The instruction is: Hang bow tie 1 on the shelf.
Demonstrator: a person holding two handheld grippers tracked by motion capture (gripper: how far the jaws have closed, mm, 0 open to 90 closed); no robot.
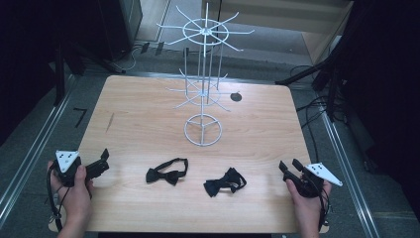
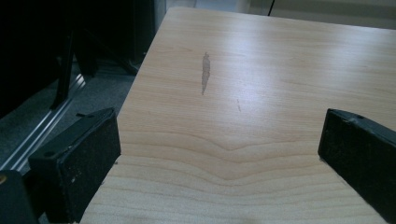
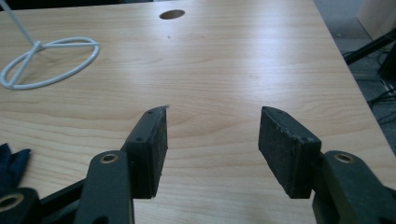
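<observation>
Two black bow ties lie near the front of the wooden table [image 1: 148, 124]: one [image 1: 167, 171] left of centre, the other [image 1: 225, 182] right of centre. A white wire display rack [image 1: 203, 74] with radiating hooks stands behind them on a ring base [image 3: 49, 60]. At the table's front left corner a hand holds my left gripper [image 1: 103, 161], whose jaws stand wide apart over bare wood [image 2: 219, 140]. My right gripper [image 1: 289, 167] is held at the front right, open with nothing between its pads [image 3: 215, 140]. A corner of a bow tie [image 3: 11, 163] shows at the left edge of the right gripper view.
A round hole [image 1: 236, 96] sits in the tabletop right of the rack. A dark scuff [image 2: 205, 72] marks the wood at the left. Metal floor rails [image 1: 29, 153] run along both sides of the table, with cables [image 1: 312, 106] on the floor at the right.
</observation>
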